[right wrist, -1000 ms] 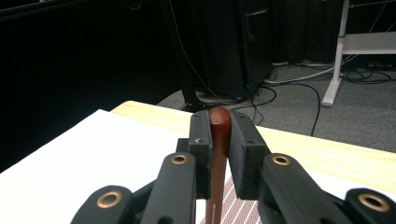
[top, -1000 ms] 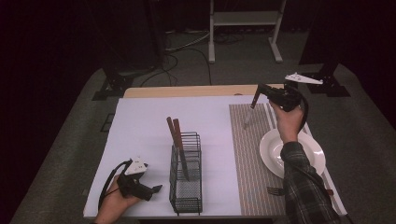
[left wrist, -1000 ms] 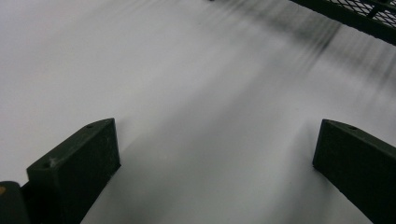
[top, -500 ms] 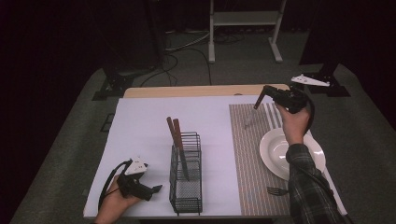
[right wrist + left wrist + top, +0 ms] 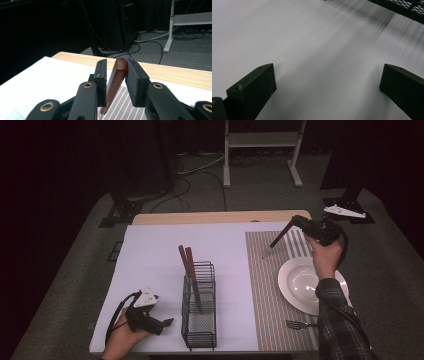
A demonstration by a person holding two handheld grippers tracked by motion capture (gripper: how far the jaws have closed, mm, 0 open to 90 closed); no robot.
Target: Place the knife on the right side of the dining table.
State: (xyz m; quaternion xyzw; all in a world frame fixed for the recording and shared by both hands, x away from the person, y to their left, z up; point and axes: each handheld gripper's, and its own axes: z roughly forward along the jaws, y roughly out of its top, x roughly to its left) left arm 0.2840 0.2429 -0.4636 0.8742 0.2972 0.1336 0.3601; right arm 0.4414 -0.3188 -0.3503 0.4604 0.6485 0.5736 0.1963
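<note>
The utensil handle [image 5: 117, 80] between the matt black plastic jaws is glossy reddish-brown wood, the caddy [image 5: 200, 312] is black wire mesh, the plate [image 5: 300, 285] is smooth glossy white, the placemat [image 5: 265, 285] looks woven and striped, and the table [image 5: 160, 217] edge is pale wood.

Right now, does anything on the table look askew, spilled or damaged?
Nothing spilled or damaged. One oddity: the wooden-handled utensil hangs loose and tilted between the right gripper, whose jaws have just been opening, above the striped placemat.
</note>
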